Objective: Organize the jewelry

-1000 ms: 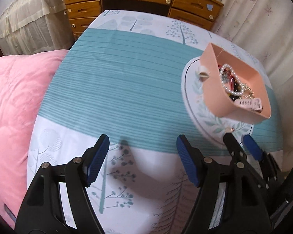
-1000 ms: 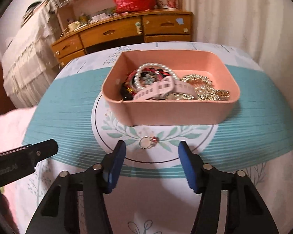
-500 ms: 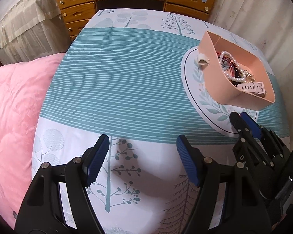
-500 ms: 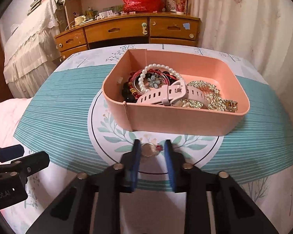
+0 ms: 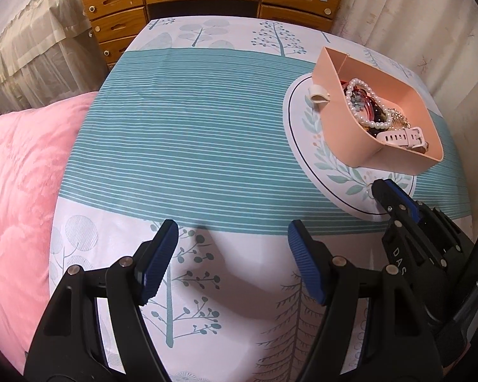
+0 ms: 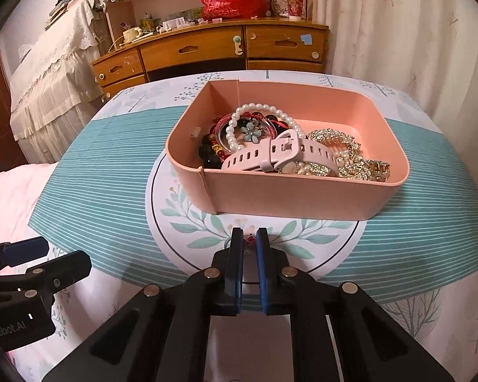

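Observation:
A pink box [image 6: 302, 197] stands on the tablecloth and holds a pearl bracelet [image 6: 264, 109], a pale pink watch strap [image 6: 280, 156] and gold jewelry [image 6: 350, 159]. My right gripper [image 6: 249, 242] is shut on a small ring with a red stone [image 6: 249, 239], just in front of the box. It also shows in the left wrist view [image 5: 380, 191], beside the box [image 5: 347, 127]. My left gripper [image 5: 232, 254] is open and empty above the cloth, to the left of the box.
A white clip [image 5: 318, 93] hangs on the box's left wall. A pink quilt [image 5: 19, 159] lies at the table's left. A wooden dresser [image 6: 207, 51] stands behind the table, curtains [image 6: 398, 31] to the right.
My right gripper moved forward to the ring in front of the box and shut on it. The left gripper stayed open and rose slightly.

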The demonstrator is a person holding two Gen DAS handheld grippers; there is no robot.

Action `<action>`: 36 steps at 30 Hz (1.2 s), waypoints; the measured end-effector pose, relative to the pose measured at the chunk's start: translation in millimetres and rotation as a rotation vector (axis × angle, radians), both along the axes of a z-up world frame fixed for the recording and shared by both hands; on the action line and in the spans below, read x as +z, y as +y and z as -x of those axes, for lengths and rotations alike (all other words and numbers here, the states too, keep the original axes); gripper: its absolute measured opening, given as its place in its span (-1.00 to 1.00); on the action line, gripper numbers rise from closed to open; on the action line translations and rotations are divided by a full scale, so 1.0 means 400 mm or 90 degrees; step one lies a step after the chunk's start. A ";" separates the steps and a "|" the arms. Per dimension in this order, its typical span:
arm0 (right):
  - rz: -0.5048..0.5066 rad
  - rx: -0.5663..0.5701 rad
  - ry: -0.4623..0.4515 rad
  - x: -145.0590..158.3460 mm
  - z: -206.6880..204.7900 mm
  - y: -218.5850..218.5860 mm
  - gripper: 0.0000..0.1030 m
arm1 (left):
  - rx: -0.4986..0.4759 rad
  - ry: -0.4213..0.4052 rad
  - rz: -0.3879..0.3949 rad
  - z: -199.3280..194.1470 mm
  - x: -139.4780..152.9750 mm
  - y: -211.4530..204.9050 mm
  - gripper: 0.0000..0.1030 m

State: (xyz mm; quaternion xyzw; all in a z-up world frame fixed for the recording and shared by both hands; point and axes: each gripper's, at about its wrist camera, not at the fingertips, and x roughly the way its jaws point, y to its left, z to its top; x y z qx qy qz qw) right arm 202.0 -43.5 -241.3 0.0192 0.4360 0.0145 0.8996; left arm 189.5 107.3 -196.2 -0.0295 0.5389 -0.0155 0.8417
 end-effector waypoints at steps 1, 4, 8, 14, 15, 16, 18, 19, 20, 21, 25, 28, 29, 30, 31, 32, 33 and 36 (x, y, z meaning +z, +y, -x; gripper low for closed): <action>0.000 0.001 0.000 -0.001 0.001 0.000 -0.85 | -0.001 0.001 0.000 0.000 0.000 0.000 0.34; -0.001 0.004 0.001 0.001 0.005 0.000 -0.86 | -0.002 0.002 0.000 0.000 -0.001 0.000 0.34; -0.010 0.013 -0.006 0.013 0.011 0.002 -0.86 | -0.004 0.003 0.002 0.000 -0.001 0.000 0.34; -0.056 0.036 -0.029 0.061 0.021 0.014 -0.86 | -0.004 0.002 0.002 0.002 -0.003 0.003 0.34; -0.062 0.041 -0.037 0.076 0.020 0.015 -0.86 | -0.004 0.002 0.001 0.001 -0.003 0.004 0.34; -0.070 0.049 -0.051 0.096 0.020 0.017 -0.86 | -0.004 0.002 0.001 0.001 -0.003 0.003 0.34; -0.084 0.060 -0.084 0.136 0.018 0.022 -0.86 | -0.006 0.002 0.002 0.002 -0.003 0.006 0.34; -0.090 0.061 -0.097 0.153 0.018 0.024 -0.86 | -0.006 0.001 0.002 0.002 -0.002 0.007 0.34; -0.094 0.059 -0.111 0.170 0.014 0.025 -0.86 | -0.007 -0.001 0.003 0.003 0.000 0.008 0.34; -0.096 0.054 -0.123 0.185 0.009 0.024 -0.86 | -0.008 -0.003 0.004 0.005 0.001 0.009 0.34; -0.106 0.029 -0.149 0.215 -0.029 0.006 -0.69 | -0.013 -0.011 0.010 0.010 0.006 0.009 0.34; -0.105 0.017 -0.129 0.210 -0.042 -0.004 -0.29 | -0.021 -0.014 0.006 0.017 0.009 0.006 0.34; -0.106 0.005 -0.132 0.209 -0.035 -0.010 -0.29 | -0.025 -0.015 0.004 0.021 0.010 0.004 0.34; -0.107 -0.003 -0.132 0.210 -0.031 -0.014 -0.27 | -0.028 -0.016 0.003 0.025 0.009 0.002 0.34; -0.109 -0.010 -0.129 0.207 -0.022 -0.020 -0.22 | -0.030 -0.018 0.003 0.029 0.009 0.001 0.34; -0.110 -0.014 -0.125 0.201 -0.015 -0.027 -0.17 | -0.032 -0.020 0.005 0.033 0.009 0.000 0.34; -0.111 -0.018 -0.119 0.196 -0.004 -0.032 0.03 | -0.035 -0.022 0.009 0.037 0.009 0.000 0.34; -0.129 -0.026 -0.103 0.167 0.042 -0.049 0.60 | -0.035 -0.028 0.034 0.054 0.010 0.002 0.34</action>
